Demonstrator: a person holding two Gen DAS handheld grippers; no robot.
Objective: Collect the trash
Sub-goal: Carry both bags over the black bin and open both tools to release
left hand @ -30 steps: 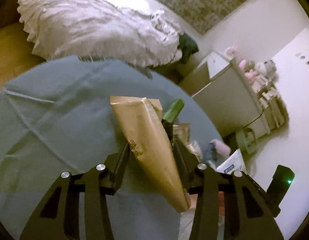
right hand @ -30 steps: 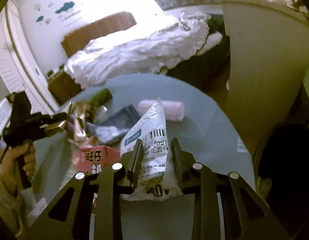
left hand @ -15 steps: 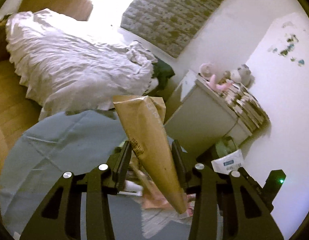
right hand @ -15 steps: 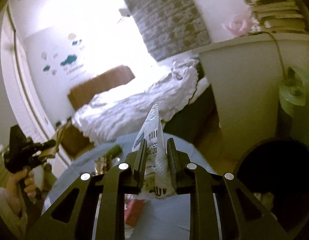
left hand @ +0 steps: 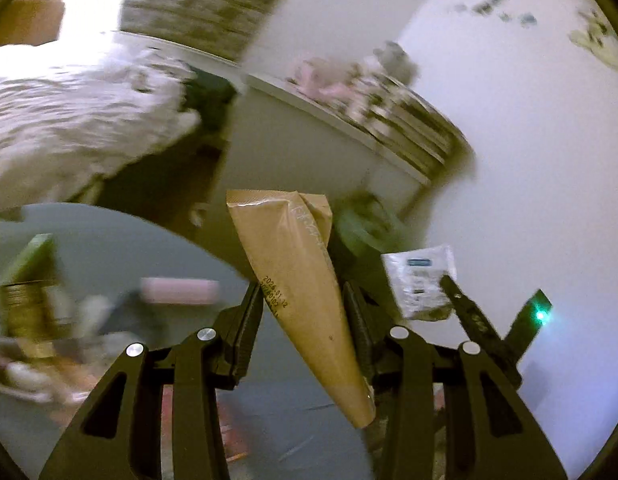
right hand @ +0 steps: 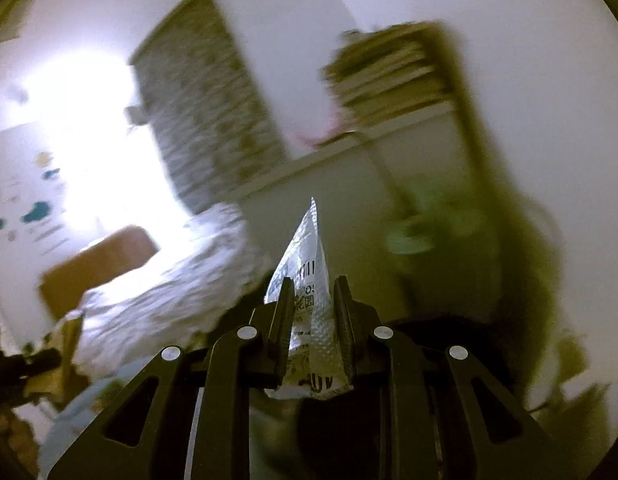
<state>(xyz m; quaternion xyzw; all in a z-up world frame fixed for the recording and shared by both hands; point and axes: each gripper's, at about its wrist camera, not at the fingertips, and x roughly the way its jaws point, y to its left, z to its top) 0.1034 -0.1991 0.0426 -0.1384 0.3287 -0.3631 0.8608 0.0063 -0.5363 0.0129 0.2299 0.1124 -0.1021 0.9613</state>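
Observation:
My left gripper point(left hand: 303, 304) is shut on a tan paper wrapper point(left hand: 297, 280) with a printed date, held up above the round grey table point(left hand: 109, 232). My right gripper point(right hand: 312, 300) is shut on a silver-white printed snack packet point(right hand: 309, 280), lifted well above the table. The right gripper and its packet point(left hand: 423, 280) also show in the left wrist view, to the right of the tan wrapper. More trash lies blurred on the table's left side: a green item point(left hand: 27, 258), a pink item point(left hand: 179, 290) and crumpled wrappers point(left hand: 37, 344).
A bed with a white rumpled cover point(left hand: 69, 120) stands beyond the table. A white cabinet point(left hand: 309, 152) topped with books and soft toys stands at the back. A dark round bin point(right hand: 349, 432) sits low in the right wrist view. Both views are motion-blurred.
Both grippers have risen and swung right, away from the table, each still holding its wrapper. The table has dropped to the lower left of both views.

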